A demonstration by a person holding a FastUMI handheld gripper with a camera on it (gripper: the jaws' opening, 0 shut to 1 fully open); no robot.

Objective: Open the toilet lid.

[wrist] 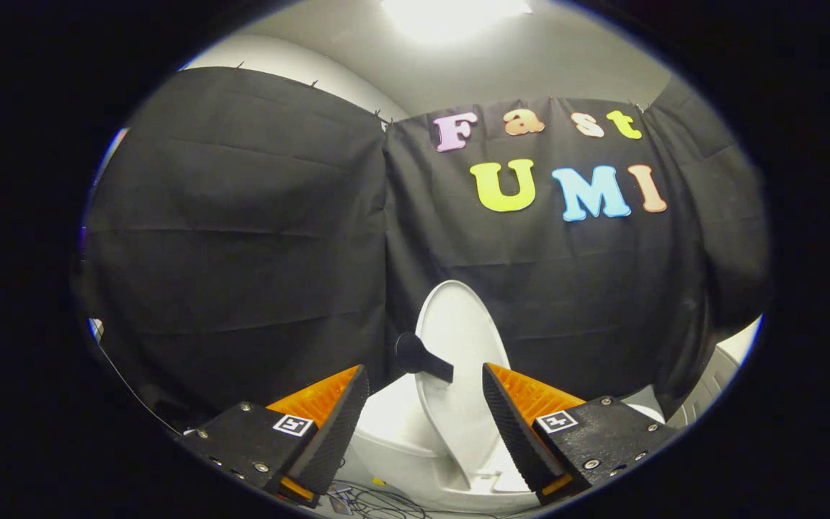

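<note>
The white toilet lid [460, 339] stands raised, nearly upright, leaning back toward the black cloth wall. A black knob handle [421, 356] sticks out from its left side. The white toilet bowl and seat [397, 432] lie below it. My gripper [426, 378] is open, its two fingers spread to either side of the lid's lower part, with the handle just ahead of them and a little to the left. Neither finger touches the lid or the handle.
Black cloth [242, 238] hangs right behind the toilet and off to the left. Loose cables [379, 501] lie on the floor in front of the bowl. A pale ribbed object [710, 382] sits at the right.
</note>
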